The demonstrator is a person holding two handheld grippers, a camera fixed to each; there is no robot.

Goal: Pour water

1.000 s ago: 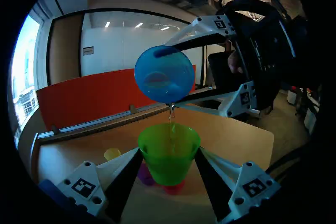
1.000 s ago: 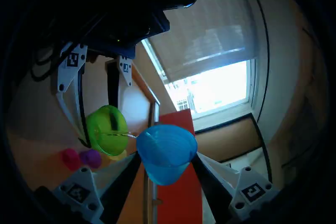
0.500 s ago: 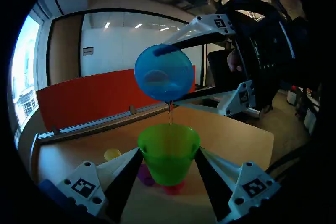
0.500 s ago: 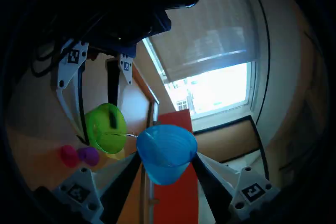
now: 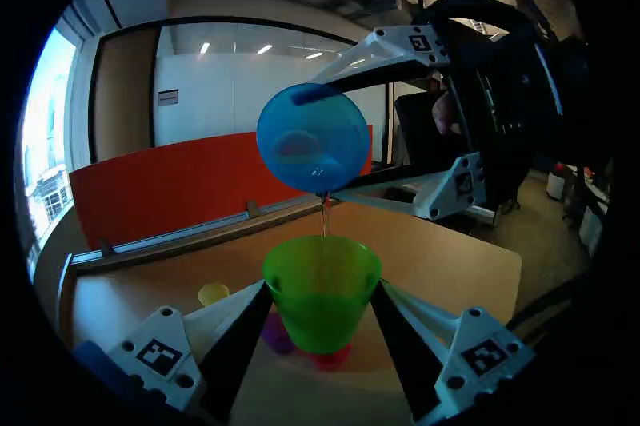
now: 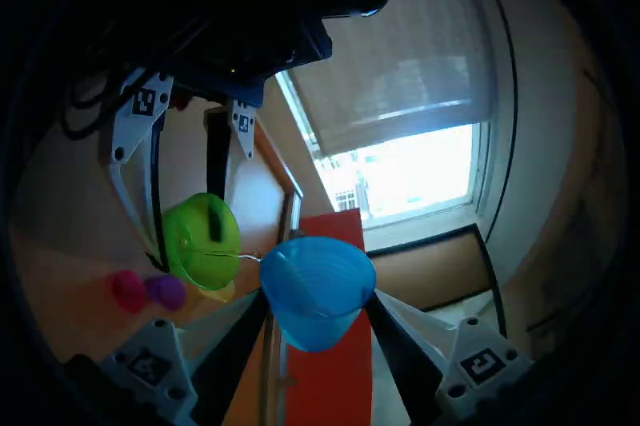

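My left gripper (image 5: 322, 306) is shut on a green cup (image 5: 322, 298), held upright above the wooden table (image 5: 448, 254). Straight above it hangs a blue cup (image 5: 312, 138), tipped so its mouth faces me, with the right gripper's white fingers (image 5: 384, 42) clamped on it. A thin stream of water (image 5: 325, 218) falls from its lip into the green cup. In the right gripper view, my right gripper (image 6: 318, 310) is shut on the blue cup (image 6: 316, 290), and the green cup (image 6: 200, 242) sits beyond its rim between the left gripper's fingers (image 6: 132, 154).
Small yellow (image 5: 213, 292), purple (image 5: 276, 334) and red (image 5: 330, 359) cups stand on the table below the green cup. An orange partition (image 5: 176, 182) and a metal rail (image 5: 192, 228) run along the table's far side. A bright window (image 6: 408, 166) lies behind the blue cup.
The blue cup has stayed tipped and the water stream keeps running. Both grippers hold nearly the same places, with a slight drift in the right gripper view.
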